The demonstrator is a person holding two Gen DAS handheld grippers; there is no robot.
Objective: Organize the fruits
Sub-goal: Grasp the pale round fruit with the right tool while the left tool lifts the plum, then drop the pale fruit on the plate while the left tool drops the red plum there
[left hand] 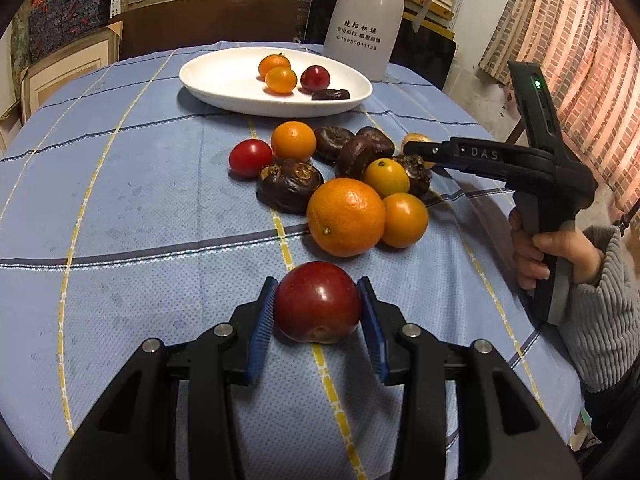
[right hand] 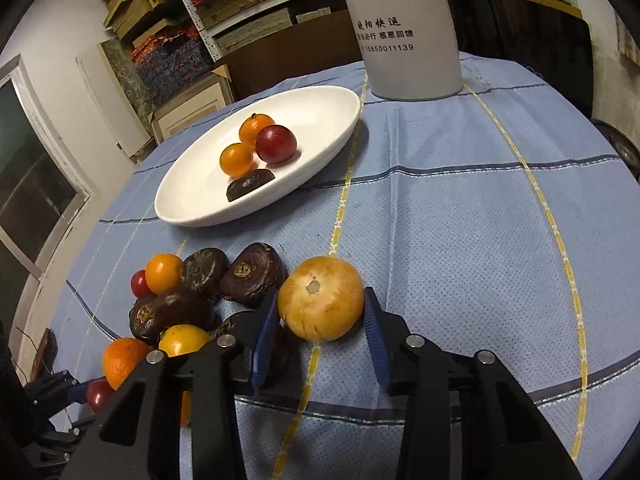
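My left gripper (left hand: 319, 300) is shut on a dark red plum (left hand: 318, 302) low over the blue tablecloth. My right gripper (right hand: 322, 308) is shut on a yellow-tan round fruit (right hand: 321, 298) at the right edge of the fruit pile; it also shows in the left wrist view (left hand: 416, 148). The pile holds a big orange (left hand: 346, 216), small oranges (left hand: 293, 141), a red tomato (left hand: 250, 157) and dark brown water chestnuts (left hand: 290, 185). The white oval plate (left hand: 224, 80) behind holds two small oranges, a red fruit and a dark piece.
A tall white jug (left hand: 366, 12) with printed text stands behind the plate at the table's far edge. Shelves with boxes line the back wall. A brick-pattern curtain (left hand: 580, 40) hangs at the right. The person's hand (left hand: 536, 252) holds the right gripper handle.
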